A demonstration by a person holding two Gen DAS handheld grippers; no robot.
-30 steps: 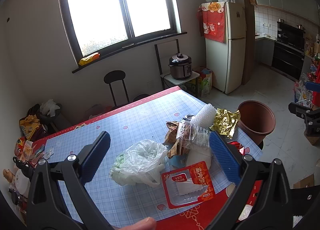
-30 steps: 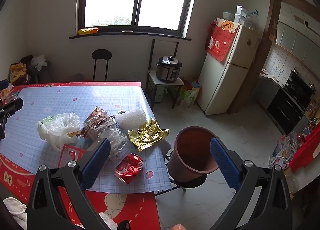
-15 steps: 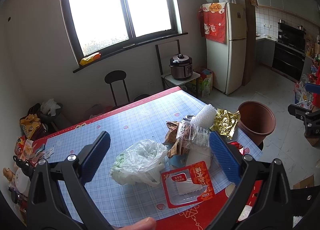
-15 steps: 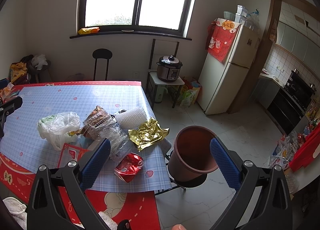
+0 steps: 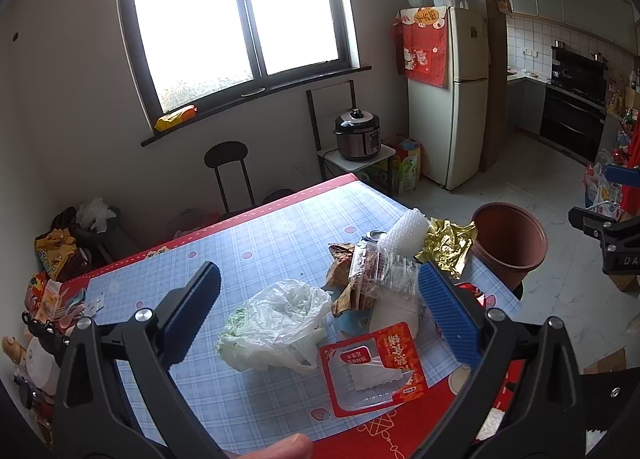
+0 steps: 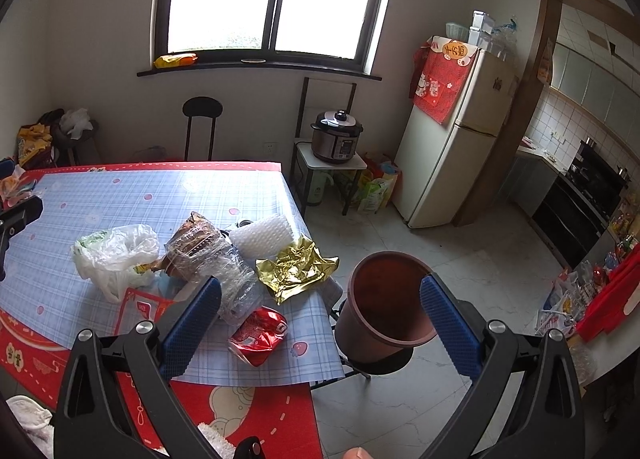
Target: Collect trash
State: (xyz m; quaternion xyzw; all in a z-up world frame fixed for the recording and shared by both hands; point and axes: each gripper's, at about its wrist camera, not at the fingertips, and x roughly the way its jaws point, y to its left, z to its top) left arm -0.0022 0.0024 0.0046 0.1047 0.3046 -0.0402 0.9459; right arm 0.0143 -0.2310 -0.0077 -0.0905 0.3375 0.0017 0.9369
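Hovering wide open and empty, the left gripper point(image 5: 318, 309) and right gripper point(image 6: 320, 315) face uncollected trash: plastic bag point(image 5: 276, 325), gold wrapper point(image 6: 296, 271), red can point(image 6: 258, 329) on the table point(image 5: 256, 243); brown bin point(image 6: 386, 303) apparently empty.

**Trash heaped at the corner of the surface, bin beside it**

A crumpled white plastic bag point(image 5: 276, 323) lies on the blue checked surface point(image 5: 256, 251). Just beside it sits a flat red-rimmed clear plastic tray point(image 5: 372, 367). A clear plastic wrapper with brown contents point(image 6: 204, 255) rests against a white bubble-wrap roll point(image 6: 262, 235). A creased gold foil sheet point(image 6: 296, 269) lies near the surface's edge, and a crushed red packet point(image 6: 260, 329) lies in front of it. A round brown plastic bin point(image 6: 384, 303) stands upright and open just beyond that edge.
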